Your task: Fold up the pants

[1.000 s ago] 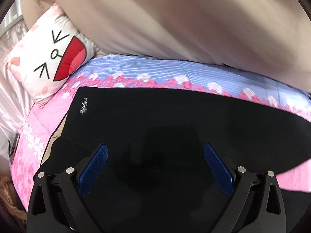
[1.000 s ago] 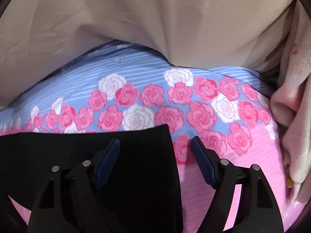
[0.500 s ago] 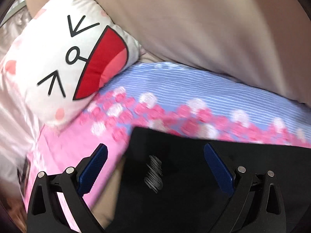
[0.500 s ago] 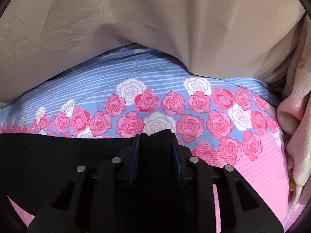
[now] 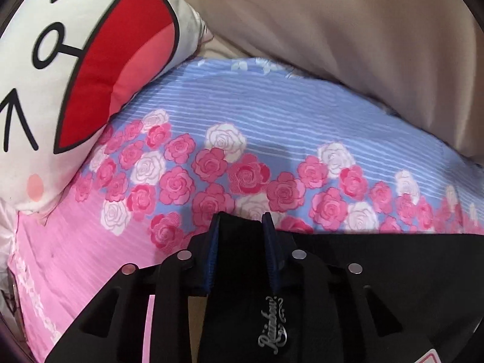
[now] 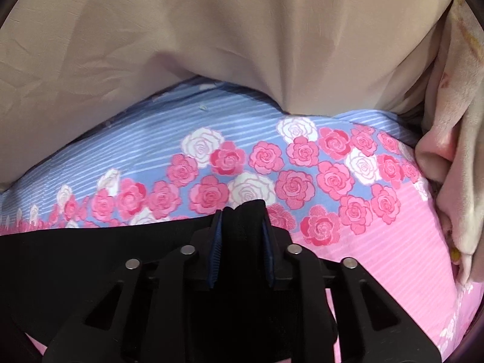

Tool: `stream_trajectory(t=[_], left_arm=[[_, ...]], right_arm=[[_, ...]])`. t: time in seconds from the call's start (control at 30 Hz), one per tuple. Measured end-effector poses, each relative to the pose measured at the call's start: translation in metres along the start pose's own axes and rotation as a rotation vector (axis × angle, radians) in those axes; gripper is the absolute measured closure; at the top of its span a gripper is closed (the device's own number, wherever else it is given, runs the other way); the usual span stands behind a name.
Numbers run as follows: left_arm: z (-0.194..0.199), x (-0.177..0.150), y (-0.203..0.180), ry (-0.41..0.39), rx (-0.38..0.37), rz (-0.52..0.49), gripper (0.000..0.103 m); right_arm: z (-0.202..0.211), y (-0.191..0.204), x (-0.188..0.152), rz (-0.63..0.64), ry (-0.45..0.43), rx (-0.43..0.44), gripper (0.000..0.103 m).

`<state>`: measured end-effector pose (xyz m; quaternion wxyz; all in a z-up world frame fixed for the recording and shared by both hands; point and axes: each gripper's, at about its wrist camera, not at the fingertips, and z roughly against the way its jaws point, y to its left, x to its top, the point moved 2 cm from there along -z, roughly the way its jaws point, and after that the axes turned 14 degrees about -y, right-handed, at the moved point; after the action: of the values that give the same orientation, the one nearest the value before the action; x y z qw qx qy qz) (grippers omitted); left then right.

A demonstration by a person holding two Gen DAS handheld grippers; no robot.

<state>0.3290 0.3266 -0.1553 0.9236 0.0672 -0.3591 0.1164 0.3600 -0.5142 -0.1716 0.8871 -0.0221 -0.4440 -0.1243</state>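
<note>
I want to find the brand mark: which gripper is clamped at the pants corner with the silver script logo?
The left gripper: silver logo sits just behind its fingers on the black pants. The right gripper pinches plain black fabric.

Each tool is matte black plastic with triangular cut-outs. The left tool [image 5: 240,220] and right tool [image 6: 243,219] carry ribbed dark-blue pads. Round silver screws dot their linkages.

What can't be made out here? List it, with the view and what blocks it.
- Left wrist view: most of the black pants is hidden behind the left hand-held gripper or cut off by the bottom edge.
- Right wrist view: the pants' lower part lies behind the right hand-held gripper; the fold state is unreadable.
- Left wrist view: the cartoon pillow is cut off at the left edge.
- Both views: the beige blanket hides the floral sheet beyond it.
</note>
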Motion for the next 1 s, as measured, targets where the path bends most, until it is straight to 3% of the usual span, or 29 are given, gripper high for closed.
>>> stream_trajectory(t=[0.27,0.53,0.77,1.0], left_arm=[[0.078,0.008,0.000,-0.122,-0.067,0.004,0.081],[0.180,-0.002,0.012,-0.202,-0.119,0.009,0.081],[0.243,-0.051,0.034,-0.148,-0.132,-0.023,0.081],[0.258,-0.141,0.069,-0.020,-0.056,-0.023,0.080]], right_arm=[[0.052,-0.002,0.013,-0.032,-0.063,0.040,0.087],[0.158,-0.016,0.025,-0.026,-0.181,0.137,0.088],[0.251,-0.034,0.005,0.066,-0.191,0.157,0.088],[0.292,-0.065,-0.068,0.072,-0.062,0.097,0.088]])
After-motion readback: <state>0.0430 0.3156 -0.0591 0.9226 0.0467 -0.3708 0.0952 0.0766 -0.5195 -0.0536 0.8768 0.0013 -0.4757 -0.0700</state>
